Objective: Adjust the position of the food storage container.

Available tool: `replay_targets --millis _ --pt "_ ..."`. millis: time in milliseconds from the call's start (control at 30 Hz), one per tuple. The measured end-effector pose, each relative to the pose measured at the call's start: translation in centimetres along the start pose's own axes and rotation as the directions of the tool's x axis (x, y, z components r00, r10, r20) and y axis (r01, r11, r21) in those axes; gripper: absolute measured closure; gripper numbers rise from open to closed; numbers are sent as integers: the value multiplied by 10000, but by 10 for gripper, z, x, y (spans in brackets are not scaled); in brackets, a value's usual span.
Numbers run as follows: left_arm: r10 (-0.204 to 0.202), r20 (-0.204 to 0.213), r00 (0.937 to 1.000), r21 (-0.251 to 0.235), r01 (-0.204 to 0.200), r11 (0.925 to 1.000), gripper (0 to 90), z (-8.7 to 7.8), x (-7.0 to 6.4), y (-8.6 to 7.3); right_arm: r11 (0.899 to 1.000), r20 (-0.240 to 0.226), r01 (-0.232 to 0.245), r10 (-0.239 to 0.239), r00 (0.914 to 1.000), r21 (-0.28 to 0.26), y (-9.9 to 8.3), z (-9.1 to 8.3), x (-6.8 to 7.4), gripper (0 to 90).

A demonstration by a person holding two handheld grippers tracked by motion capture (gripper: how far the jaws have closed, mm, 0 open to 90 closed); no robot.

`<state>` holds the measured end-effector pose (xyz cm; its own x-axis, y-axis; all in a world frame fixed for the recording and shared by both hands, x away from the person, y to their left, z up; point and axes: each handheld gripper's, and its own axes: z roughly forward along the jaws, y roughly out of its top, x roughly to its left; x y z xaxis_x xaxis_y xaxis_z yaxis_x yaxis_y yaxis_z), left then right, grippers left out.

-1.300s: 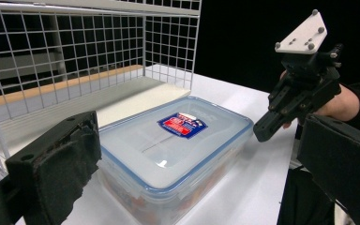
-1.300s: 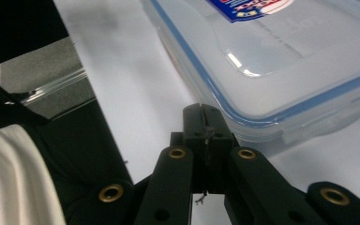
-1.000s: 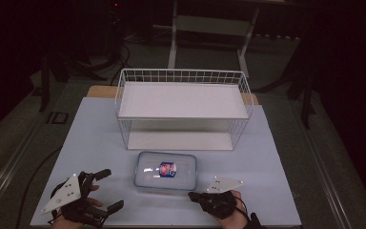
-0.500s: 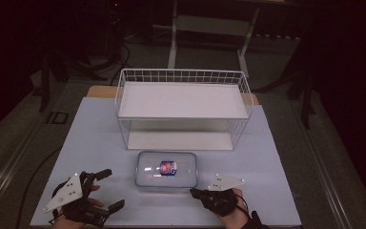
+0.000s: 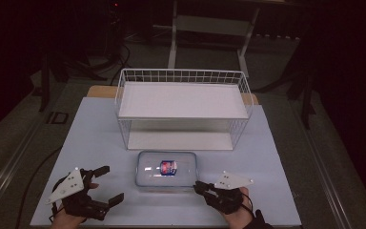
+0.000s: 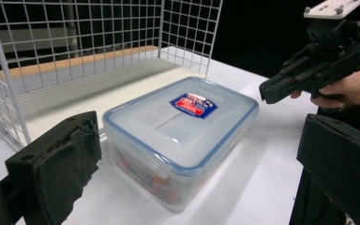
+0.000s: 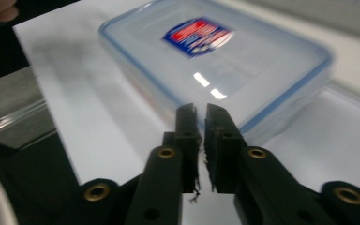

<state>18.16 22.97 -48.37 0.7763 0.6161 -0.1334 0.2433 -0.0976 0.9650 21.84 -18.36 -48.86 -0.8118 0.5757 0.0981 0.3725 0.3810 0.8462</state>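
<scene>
The box (image 5: 167,169) stands on the table (image 5: 95,143), just before the rack (image 5: 183,102), lid on. The left gripper (image 5: 106,186) is wide open beside it — the right gripper (image 5: 199,187) has its jaws together, empty, near the box's corner.

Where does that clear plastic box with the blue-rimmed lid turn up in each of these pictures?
High view: the clear plastic box with the blue-rimmed lid sits bottom centre, before the white wire rack.
Left gripper view: centre.
Right gripper view: upper middle.
Shared landmark: its red-and-blue lid label.
</scene>
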Motion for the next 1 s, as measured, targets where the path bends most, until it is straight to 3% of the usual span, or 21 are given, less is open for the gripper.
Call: replay_targets --millis 100,167,300,367,467,533,633,667,700,733,833,867,900,933,967,1000 --pt "-187 -18 9998 440 188 9989 0 2 2 4 9994 256 -134 142 9996 -314 1 -4 -3 540" --pt "-267 241 9994 474 255 9986 0 3 4 5 9980 457 -139 167 9988 -612 2 -6 -4 451" --pt "-480 499 9976 705 444 9965 14 4 10 9 9920 480 -297 358 9982 -1224 4 -13 -7 299" --pt "-372 474 9982 895 328 9954 24 3 13 10 9908 262 -246 284 9993 -1329 4 -16 -9 200" --pt "-321 510 9982 1074 265 9939 94 3 17 10 9876 93 -360 378 9992 -1526 4 -19 -12 144" --pt "-363 565 9977 1105 298 9934 155 3 19 10 9888 206 -169 201 9996 -1485 5 -21 -13 141" --pt "-445 4 9990 1546 439 9870 233 6 25 11 9874 269 -211 257 9993 -1568 5 -23 -16 142" --pt "-445 4 9990 1546 439 9870 258 6 25 11 9874 269 -211 257 9993 -1568 5 -23 -16 142" --pt "-548 -179 9983 1876 572 9806 322 9 30 10 9864 312 -225 280 9991 -1630 5 -25 -17 143" --pt "-548 -179 9983 1876 572 9806 362 9 30 10 9854 354 -221 285 9990 -1687 6 -27 -17 146" --pt "-530 -355 9980 2773 608 9589 520 18 39 5 9833 480 -273 365 9982 -1801 5 -32 -18 149" --pt "-530 -355 9980 2773 608 9589 589 18 39 5 9825 509 -342 443 9977 -1830 4 -34 -19 151" --pt "-657 -381 9971 3258 746 9425 630 25 44 1 9826 541 -338 444 9975 -1826 4 -35 -19 152" --pt "-609 -480 9970 3505 739 9336 675 29 45 0 9821 545 -330 438 9976 -1857 4 -37 -19 152" --pt "-675 -440 9968 3703 790 9256 726 33 46 -2 9820 561 -288 400 9976 -1869 4 -39 -18 153" --pt "-675 -440 9968 3703 790 9256 753 33 46 -2 9820 561 -288 400 9976 -1869 4 -39 -18 153"
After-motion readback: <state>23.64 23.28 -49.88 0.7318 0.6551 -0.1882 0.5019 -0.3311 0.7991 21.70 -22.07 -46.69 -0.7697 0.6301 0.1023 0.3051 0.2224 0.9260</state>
